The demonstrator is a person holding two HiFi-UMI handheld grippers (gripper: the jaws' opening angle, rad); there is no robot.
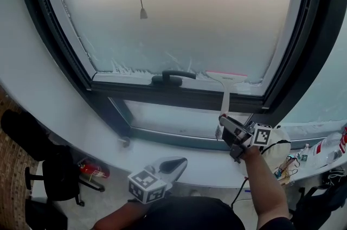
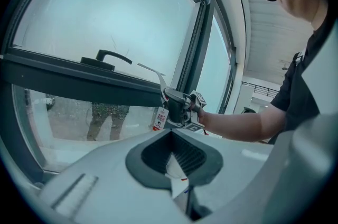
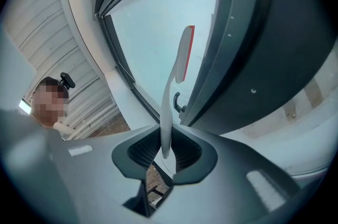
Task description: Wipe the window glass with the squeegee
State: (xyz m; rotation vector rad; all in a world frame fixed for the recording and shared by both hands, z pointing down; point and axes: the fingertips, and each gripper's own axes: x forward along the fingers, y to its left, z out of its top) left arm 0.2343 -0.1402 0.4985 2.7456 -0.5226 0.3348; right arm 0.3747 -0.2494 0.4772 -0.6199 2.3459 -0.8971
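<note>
A squeegee [image 1: 226, 78] with a white handle and pink-red blade rests its blade against the bottom edge of the frosted, streaky window glass [image 1: 190, 6], just right of the black window handle [image 1: 173, 78]. My right gripper [image 1: 223, 122] is shut on the lower end of the squeegee's handle. In the right gripper view the squeegee [image 3: 178, 62] rises from between the jaws of the right gripper [image 3: 166, 146] toward the glass. My left gripper [image 1: 178, 163] hangs low near my body, away from the window, shut with nothing in it. The left gripper view shows the left gripper [image 2: 174, 165], with the squeegee [image 2: 153, 71] beyond it.
A thin cord with a pull [image 1: 143, 13] hangs in front of the glass. Below the dark frame are a lower pane [image 1: 173, 117] and a white sill [image 1: 81, 131]. A black chair [image 1: 59, 174] stands on the floor at left. Bottles and cables [image 1: 325, 145] clutter the sill at right.
</note>
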